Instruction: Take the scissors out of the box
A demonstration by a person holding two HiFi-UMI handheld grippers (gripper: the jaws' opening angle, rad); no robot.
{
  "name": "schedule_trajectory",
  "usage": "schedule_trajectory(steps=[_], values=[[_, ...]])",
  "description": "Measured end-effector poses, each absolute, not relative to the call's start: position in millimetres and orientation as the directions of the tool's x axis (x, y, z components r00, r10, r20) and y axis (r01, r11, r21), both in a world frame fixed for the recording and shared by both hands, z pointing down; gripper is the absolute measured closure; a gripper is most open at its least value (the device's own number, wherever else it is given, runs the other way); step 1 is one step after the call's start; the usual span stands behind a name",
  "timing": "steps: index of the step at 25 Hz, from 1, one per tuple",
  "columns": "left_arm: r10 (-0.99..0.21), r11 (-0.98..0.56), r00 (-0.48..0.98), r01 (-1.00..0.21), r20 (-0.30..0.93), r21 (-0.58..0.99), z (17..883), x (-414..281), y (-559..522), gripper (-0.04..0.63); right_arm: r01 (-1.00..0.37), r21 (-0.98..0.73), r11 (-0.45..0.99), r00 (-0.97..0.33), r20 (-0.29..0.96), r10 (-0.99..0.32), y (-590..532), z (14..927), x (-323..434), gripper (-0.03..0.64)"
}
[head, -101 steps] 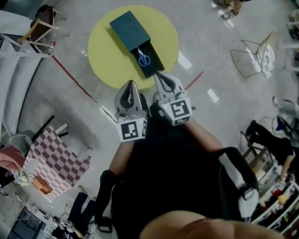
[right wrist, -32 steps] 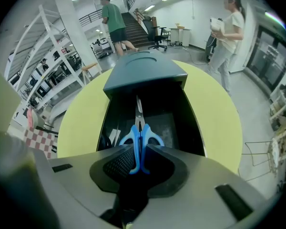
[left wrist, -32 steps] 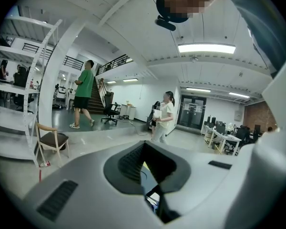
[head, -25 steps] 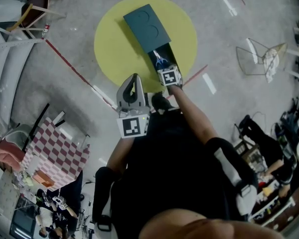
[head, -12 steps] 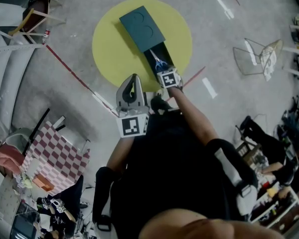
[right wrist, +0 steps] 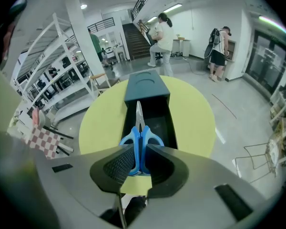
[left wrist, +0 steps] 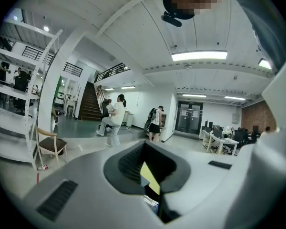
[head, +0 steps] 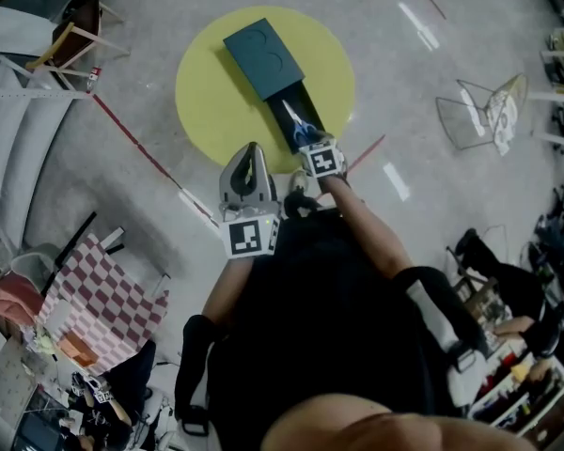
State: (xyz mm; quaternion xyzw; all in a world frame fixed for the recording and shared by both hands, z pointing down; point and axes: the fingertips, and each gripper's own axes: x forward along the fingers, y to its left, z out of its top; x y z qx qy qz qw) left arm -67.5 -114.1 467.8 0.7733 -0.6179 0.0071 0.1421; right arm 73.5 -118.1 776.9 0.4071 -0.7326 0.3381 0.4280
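A dark teal box (head: 263,59) lies on a round yellow table (head: 211,101), its drawer (head: 284,101) pulled out toward me. My right gripper (head: 308,144) points steeply down over the drawer's near end, shut on the blue handles of the scissors (head: 297,125). In the right gripper view the scissors (right wrist: 139,137) hang above the open drawer (right wrist: 157,116), blades pointing at the box, handles pinched between the pads (right wrist: 120,165). My left gripper (head: 254,150) hovers about level at the table's near edge, jaws together and holding nothing; its own view shows only a sliver of yellow table (left wrist: 150,178).
A wooden chair (head: 70,31) stands at the far left and a wire chair (head: 479,111) to the right. Red tape (head: 136,144) runs across the floor. A checkered cloth (head: 103,289) lies near left. People (right wrist: 164,32) stand beyond the table.
The right gripper went from near my body down to the drawer, took hold of the scissors, and over the last second has lifted them. The left gripper has drifted slightly.
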Motion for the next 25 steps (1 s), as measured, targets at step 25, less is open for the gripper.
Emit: schedule_trajectory(steps=[25], values=[[-0.969, -0.208, 0.224, -0.966, 0.1, 0.154, 435, -53, -105, 0.6, -0.857, -0.161, 0.49, -0.497, 0.507, -0.704, -156, 547, 68, 0.54]])
